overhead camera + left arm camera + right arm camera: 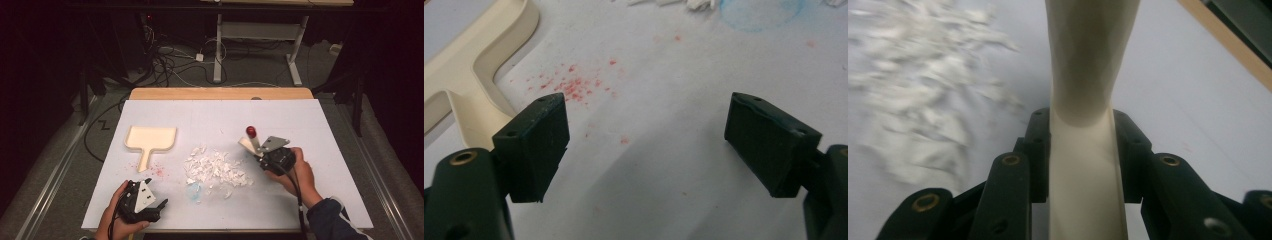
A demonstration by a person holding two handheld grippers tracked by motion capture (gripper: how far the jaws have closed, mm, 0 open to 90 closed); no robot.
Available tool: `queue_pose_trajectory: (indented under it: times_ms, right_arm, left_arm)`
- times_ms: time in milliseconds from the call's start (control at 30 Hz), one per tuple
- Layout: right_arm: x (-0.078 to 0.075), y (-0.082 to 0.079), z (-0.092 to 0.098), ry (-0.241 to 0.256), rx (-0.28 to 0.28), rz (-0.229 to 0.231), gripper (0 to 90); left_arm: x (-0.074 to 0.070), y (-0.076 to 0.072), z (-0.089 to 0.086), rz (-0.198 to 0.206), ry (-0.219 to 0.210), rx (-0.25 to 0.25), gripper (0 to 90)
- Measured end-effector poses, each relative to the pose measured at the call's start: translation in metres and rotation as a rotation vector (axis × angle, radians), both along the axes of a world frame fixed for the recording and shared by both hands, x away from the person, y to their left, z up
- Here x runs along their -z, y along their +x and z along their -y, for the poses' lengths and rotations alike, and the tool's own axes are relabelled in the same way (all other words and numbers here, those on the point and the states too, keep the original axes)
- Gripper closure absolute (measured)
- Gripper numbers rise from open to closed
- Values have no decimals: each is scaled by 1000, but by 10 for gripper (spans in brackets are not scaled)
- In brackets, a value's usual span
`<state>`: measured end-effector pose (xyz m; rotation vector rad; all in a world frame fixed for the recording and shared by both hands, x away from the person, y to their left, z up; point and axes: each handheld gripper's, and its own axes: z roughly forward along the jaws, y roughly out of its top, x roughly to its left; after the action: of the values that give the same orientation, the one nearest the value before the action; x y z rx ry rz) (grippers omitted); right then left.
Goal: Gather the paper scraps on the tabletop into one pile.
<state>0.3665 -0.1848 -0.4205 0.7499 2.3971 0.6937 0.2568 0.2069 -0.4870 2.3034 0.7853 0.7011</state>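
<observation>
Your right gripper (258, 151) clamps tight on the cream brush handle (1087, 165), beside the white paper scraps (216, 169). Your left gripper (646, 145) gapes wide, holding nothing, near the cream dustpan (150, 138).

Dustpan (150, 139) left on desk (320, 130); paper scraps (216, 167) at centre, right of it; brush (250, 141) just right of scraps.

Dark room, cables (170, 62) on grey floor (250, 75)
</observation>
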Motion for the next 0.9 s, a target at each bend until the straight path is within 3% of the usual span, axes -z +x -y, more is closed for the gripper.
queue_pose_trajectory:
  times_ms: [267,400,533,633,733,833,900]
  right_arm:
    - [-1,-28,-45,82,-117,-39,676]
    - [-9,-29,-48,101,-130,-19,677]
    - [-28,-28,-40,144,-123,51,677]
    - [-36,-15,-31,178,-109,58,677]
    - [-40,8,-26,178,-65,71,677]
    - [-35,35,-30,122,-22,110,678]
    - [-26,53,-35,83,-34,127,677]
  left_arm:
    - [0,-2,1,2,0,17,170]
    - [0,-2,0,1,-3,20,170]
    - [0,-2,1,-2,-6,15,170]
    - [0,-2,0,-2,-8,11,170]
    - [0,-1,0,0,-4,-1,171]
    - [-1,0,-1,7,-19,-15,171]
    - [-1,0,-2,6,-22,-23,170]
